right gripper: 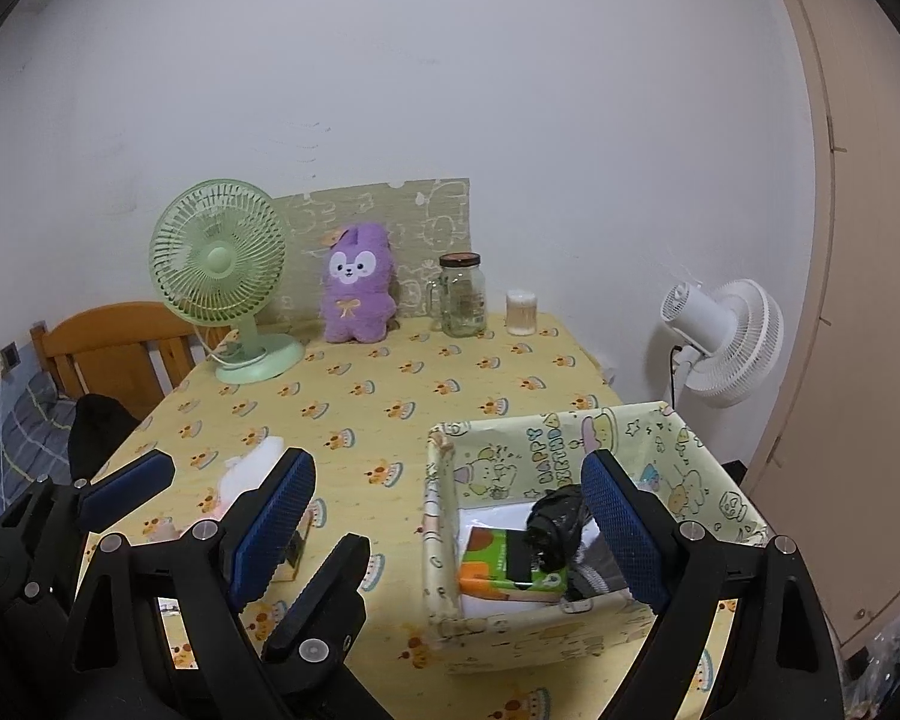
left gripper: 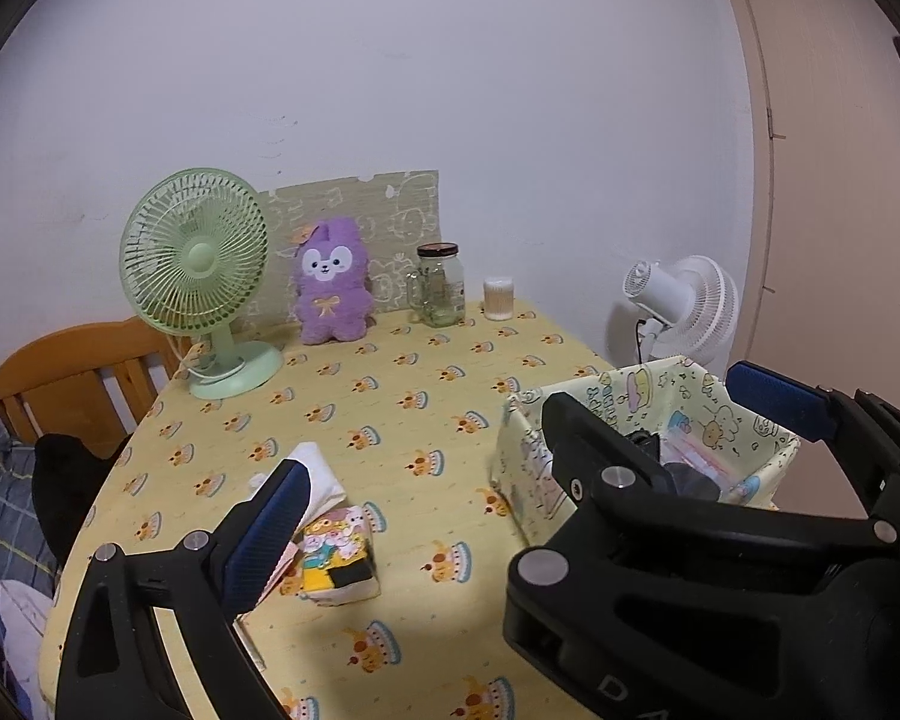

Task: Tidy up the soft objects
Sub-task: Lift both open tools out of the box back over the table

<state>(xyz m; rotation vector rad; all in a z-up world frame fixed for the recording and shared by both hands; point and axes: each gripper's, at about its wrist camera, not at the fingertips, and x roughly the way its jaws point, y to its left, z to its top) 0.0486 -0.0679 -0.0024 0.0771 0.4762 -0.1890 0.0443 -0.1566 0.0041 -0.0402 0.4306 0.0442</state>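
Table covered with a yellow cloth printed with small cakes point(right gripper: 390, 396).

Right gripper point(right gripper: 450, 534): blue-padded jaws wide apart, nothing between the pads. It hangs over the near part of the table, its right pad in front of the open fabric box with cartoon birthday print point(right gripper: 444, 516).

Left gripper point(left gripper: 522, 456): jaws also spread wide, empty, hovering above the near table. In the right wrist view it shows at near left.

The box stands at near right. Inside it: a green-and-orange packet point(right gripper: 504, 564), a crumpled black plastic bag point(right gripper: 555, 525), something white beneath.

Left of the box, on the cloth, apart from it: a small tissue pack with cartoon figures point(left gripper: 339, 558), and touching it on the far side a folded white cloth point(left gripper: 318, 471).

Far edge by the wall, left to right: pale green desk fan point(right gripper: 219, 282), purple plush rabbit with a yellow bow point(right gripper: 357, 288) upright, glass jar mug with dark lid point(right gripper: 462, 294), small tub of cotton swabs point(right gripper: 522, 312).

White standing fan point(right gripper: 720, 342) off the table's right. Wooden chair back point(right gripper: 114, 342) at far left.
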